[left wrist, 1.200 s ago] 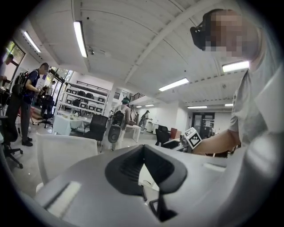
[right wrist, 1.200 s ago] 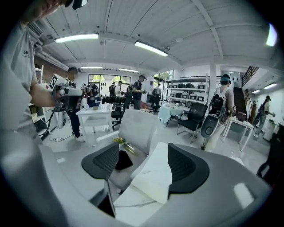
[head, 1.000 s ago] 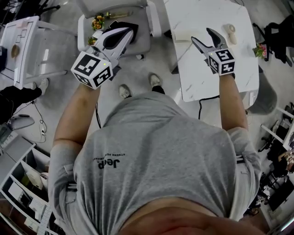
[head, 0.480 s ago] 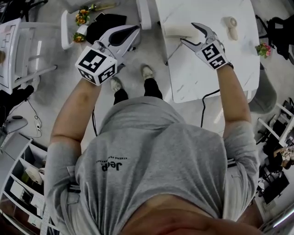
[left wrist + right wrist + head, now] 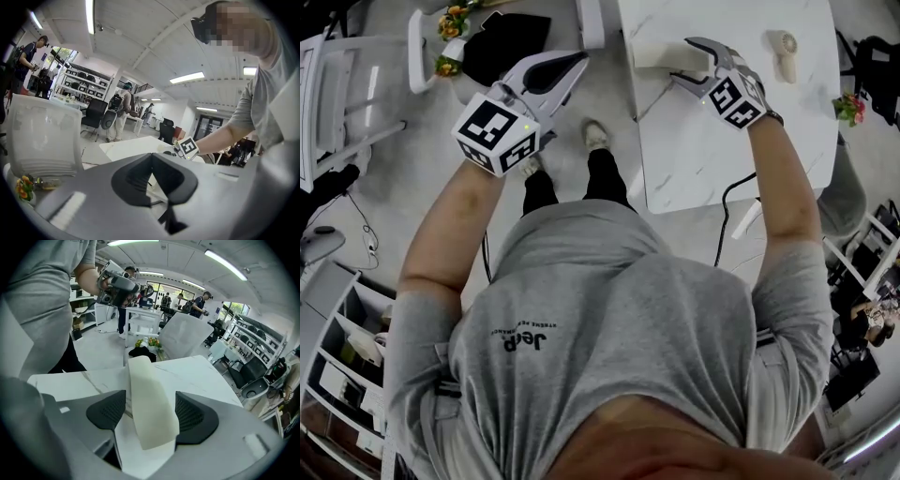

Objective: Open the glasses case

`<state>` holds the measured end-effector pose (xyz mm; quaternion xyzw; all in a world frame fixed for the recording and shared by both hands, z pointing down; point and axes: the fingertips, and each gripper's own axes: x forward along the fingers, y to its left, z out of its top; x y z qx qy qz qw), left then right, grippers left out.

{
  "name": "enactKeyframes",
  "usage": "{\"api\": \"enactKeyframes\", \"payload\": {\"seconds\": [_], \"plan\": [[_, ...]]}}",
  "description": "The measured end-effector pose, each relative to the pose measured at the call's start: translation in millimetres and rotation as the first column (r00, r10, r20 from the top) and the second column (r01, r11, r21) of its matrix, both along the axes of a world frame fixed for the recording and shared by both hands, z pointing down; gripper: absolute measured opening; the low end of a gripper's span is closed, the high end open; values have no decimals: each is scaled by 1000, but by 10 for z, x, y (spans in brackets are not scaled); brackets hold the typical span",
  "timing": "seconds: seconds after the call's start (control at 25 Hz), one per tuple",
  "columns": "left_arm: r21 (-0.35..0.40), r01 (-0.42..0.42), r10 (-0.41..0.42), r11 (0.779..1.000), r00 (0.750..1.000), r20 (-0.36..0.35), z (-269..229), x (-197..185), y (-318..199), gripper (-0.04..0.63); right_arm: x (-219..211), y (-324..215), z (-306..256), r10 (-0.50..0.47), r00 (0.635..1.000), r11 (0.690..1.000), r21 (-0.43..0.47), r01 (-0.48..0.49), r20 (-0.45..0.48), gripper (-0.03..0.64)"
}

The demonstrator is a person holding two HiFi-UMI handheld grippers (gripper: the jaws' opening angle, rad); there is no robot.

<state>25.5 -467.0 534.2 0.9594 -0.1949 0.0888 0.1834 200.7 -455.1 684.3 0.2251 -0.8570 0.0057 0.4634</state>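
Smooth cream oblong glasses case [image 5: 151,394], rounded at the ends, lies flat near the far corner of the white veined marble table [image 5: 722,141]. The right gripper [image 5: 680,60] has a grey shell and black dimpled pads, and its jaws are spread astride the case. Whether they touch it is unclear. The head view alone shows the left gripper [image 5: 578,60], its tips pressed together and empty, over the floor well apart from the case.

One readable print, a brand name on clothing.
"Jeep" [image 5: 528,341] stood in dark letters, upside down in the head view, on the grey shirt [image 5: 619,300], well behind the left gripper [image 5: 574,62]; the small line beside it was too fine to read.
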Motion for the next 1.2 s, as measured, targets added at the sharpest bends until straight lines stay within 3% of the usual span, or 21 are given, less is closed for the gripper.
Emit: {"api": "enactKeyframes", "payload": {"seconds": [0.24,0.76,1.2], "plan": [[-12,-6,6,1000,1000,-4,62,56,-6,26,60,-46,127,-22,999,999,-29,21,-30,319],[-17,-6,6,1000,1000,-8,85,58,-48,26,25,-108,15,-65,997,987,-142,70,41,279],[-11,0,0,1000,1000,-9,48,21,-92,26,-47,-227,-253,-75,995,991,-108,82,70,160]]}}
